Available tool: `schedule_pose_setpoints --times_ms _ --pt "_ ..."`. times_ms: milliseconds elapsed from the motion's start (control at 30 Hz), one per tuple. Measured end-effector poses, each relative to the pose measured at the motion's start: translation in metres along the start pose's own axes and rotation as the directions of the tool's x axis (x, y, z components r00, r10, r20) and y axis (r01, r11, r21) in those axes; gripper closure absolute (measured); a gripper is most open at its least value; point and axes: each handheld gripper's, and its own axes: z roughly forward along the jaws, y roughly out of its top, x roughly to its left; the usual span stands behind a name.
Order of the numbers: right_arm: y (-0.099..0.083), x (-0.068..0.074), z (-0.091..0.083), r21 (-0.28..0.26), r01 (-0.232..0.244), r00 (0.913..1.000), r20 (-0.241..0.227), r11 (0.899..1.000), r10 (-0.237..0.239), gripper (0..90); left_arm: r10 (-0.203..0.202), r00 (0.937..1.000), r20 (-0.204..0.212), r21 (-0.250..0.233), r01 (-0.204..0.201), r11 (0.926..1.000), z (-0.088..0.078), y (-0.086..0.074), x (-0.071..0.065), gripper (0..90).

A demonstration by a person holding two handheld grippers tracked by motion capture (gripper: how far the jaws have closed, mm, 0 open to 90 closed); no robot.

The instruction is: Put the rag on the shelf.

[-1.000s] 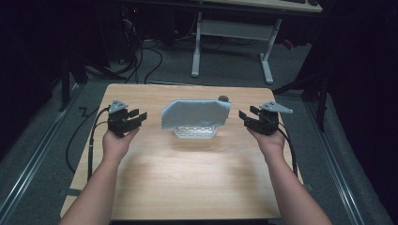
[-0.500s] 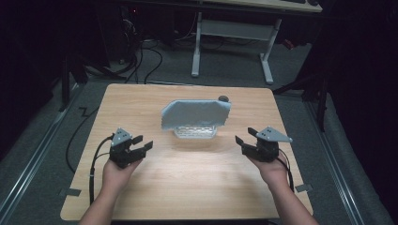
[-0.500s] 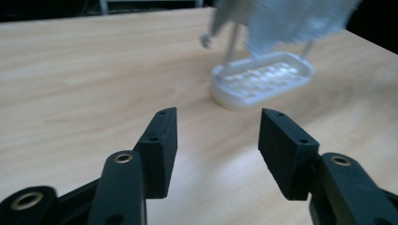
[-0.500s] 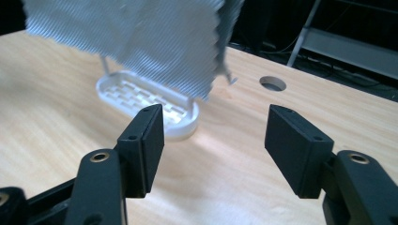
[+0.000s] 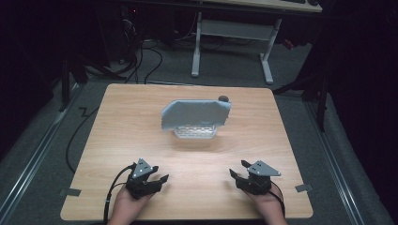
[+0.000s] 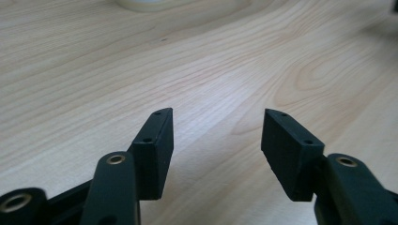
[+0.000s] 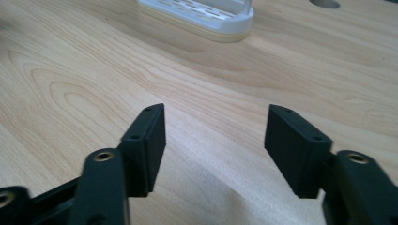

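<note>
A white slotted rack (image 5: 195,132) stands at the middle of the wooden table (image 5: 141,122), with a grey-blue cloth (image 5: 195,114) draped over its top. The rack's base (image 7: 202,16) shows at the top of the right gripper view. My left gripper (image 5: 159,178) rests low near the table's front left, open, nothing between its jaws (image 6: 216,140). Near the front right, my right gripper (image 5: 237,169) is open too, its jaws (image 7: 216,140) bare above the wood. Both point toward the rack from well short of it.
A small dark round object (image 5: 224,99) sits just behind the cloth's right corner. Cables (image 5: 112,192) trail off the front left edge. Behind the table stands a white desk frame (image 5: 230,42) on a grey floor; tape marks (image 5: 70,191) lie at the front corners.
Both hands have drawn back from beside the rack toward the table's front edge, grippers staying open. The rack and cloth have not moved.
</note>
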Motion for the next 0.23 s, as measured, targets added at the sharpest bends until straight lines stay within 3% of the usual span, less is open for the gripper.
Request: schedule_pose_setpoints --times_ms 33,133,233 --pt "0.0 -0.002 0.001 -0.015 0.007 0.9999 0.016 1.0 -0.007 38.6 -0.017 0.9998 0.01 -0.002 0.017 0.9999 0.002 0.001 0.002 44.3" --pt "0.0 -0.009 0.007 0.005 -0.064 0.9979 0.007 0.998 0.064 38.1 -0.062 0.9975 0.034 -0.018 0.062 0.9979 0.002 0.001 0.006 43.9" --pt "-0.002 -0.012 0.007 0.009 -0.06 0.9981 0.008 0.998 0.06 38.2 -0.057 0.9982 0.018 -0.017 0.058 0.9982 -0.001 -0.001 0.008 43.6"
